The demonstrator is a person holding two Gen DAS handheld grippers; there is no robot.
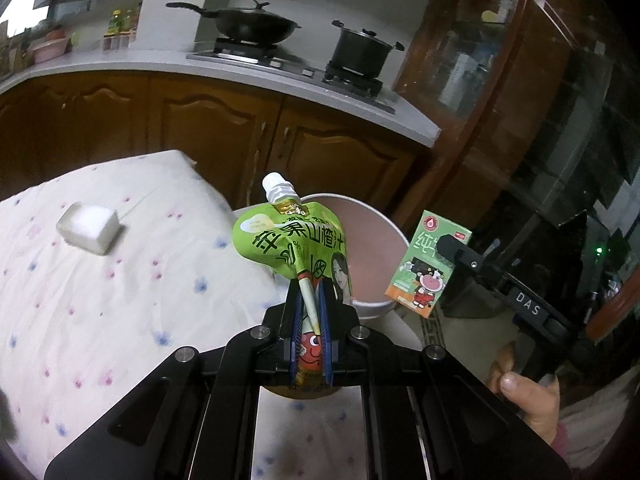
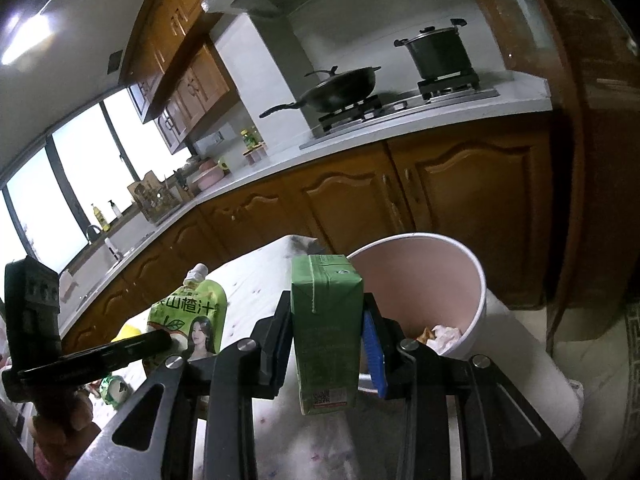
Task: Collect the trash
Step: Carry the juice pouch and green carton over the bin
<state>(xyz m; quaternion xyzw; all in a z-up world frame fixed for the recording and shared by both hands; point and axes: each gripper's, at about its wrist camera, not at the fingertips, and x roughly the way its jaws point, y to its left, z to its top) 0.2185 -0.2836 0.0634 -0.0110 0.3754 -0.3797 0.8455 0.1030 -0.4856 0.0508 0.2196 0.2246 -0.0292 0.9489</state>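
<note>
**A:** How far along am I with the trash?

**B (the one holding the fingers):** Partway, I judge. My left gripper (image 1: 310,300) is clenched on the crumpled bottom of a green juice pouch (image 1: 294,240), which stands up from the fingers with its white cap at the top, in the middle of the left wrist frame. My right gripper (image 2: 326,320) is grasping a green milk carton (image 2: 326,332) by its two sides, upright, at centre frame. Both are up in the air near the pink paper bucket (image 2: 478,292), neither yet inside it.

**A:** So what is done and what is left?

**B:** The bucket already has something crumpled and pale in its bottom, so some trash seems collected. These two pieces have yet to be dropped in. A white block, perhaps a tissue pack (image 1: 89,227), lies on the flowered cloth of the bench (image 1: 100,320) at the left of the left wrist frame; whether it counts as trash I cannot tell.

**A:** What does one view give that the other lacks?

**B:** The left wrist view shows the carton's printed front with its cartoon cow, right of centre, and the white block; the bucket's floor is hidden there behind my pouch. The right wrist view looks down into the bucket at right of centre and shows its contents, plus the pouch's front at lower left, but not the white block. It also shows something small and green-and-white low at the left edge, too unclear to name.
</note>
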